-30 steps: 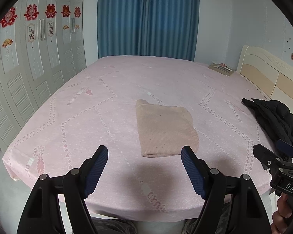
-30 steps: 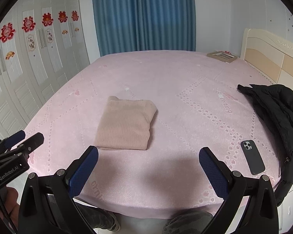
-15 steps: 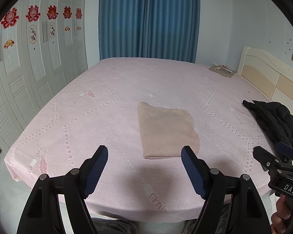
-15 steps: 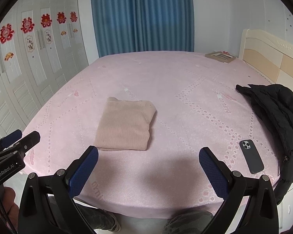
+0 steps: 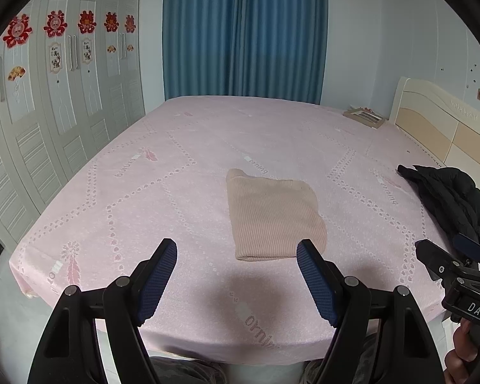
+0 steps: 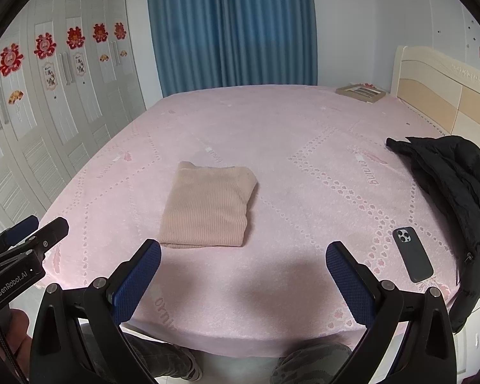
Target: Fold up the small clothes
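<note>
A folded beige ribbed knit garment (image 5: pixel 273 216) lies flat on the pink patterned bedsheet (image 5: pixel 182 192), at about twelve o'clock from the wide-open, empty left gripper (image 5: pixel 236 257) and eleven o'clock from the equally spread right gripper (image 6: pixel 243 257), seemingly untouched by either.

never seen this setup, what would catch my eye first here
A folded beige garment lies alone mid-bed on the pink sheet. A black jacket is heaped at the right edge with a phone beside it. Both grippers, left and right, hover open, empty.
</note>
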Demonstrator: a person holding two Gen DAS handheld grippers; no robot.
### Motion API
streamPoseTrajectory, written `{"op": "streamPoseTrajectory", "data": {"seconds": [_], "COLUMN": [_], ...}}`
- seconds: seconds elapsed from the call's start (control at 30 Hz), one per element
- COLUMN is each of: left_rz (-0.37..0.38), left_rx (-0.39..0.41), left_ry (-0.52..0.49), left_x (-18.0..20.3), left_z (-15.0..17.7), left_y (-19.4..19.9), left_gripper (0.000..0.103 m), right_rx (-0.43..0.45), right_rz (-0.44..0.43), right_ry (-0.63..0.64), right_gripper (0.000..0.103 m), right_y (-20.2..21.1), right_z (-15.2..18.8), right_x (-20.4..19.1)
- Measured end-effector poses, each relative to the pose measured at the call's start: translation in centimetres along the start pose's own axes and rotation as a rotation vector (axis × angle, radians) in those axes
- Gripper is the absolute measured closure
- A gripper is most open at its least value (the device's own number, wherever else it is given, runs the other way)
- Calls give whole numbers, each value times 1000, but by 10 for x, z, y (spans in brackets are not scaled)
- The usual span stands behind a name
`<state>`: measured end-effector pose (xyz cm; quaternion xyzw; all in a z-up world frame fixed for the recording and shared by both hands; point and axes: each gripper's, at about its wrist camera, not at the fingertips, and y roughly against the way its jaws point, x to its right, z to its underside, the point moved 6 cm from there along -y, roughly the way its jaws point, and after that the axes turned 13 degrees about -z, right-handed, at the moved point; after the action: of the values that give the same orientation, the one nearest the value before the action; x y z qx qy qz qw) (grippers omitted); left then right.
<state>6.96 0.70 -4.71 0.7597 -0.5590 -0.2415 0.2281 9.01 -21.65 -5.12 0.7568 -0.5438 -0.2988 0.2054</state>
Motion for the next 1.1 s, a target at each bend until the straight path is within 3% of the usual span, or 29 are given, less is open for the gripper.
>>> {"op": "streamPoseTrajectory", "data": {"seconds": [0.7, 1.1], "left_rz": [1, 5], "left_rx": [-21, 19], "left_ry": [14, 17], "left_x": [-13, -15], "left_z": [-7, -12], "left_y": [-1, 17], "left_gripper": [27, 27], "right_rx": [-1, 18], "right_rz": [3, 2], "right_ry": [11, 19], "right_gripper": [2, 2], "right_y": [8, 21], "right_z": [-4, -8], "right_x": [-5, -9]}}
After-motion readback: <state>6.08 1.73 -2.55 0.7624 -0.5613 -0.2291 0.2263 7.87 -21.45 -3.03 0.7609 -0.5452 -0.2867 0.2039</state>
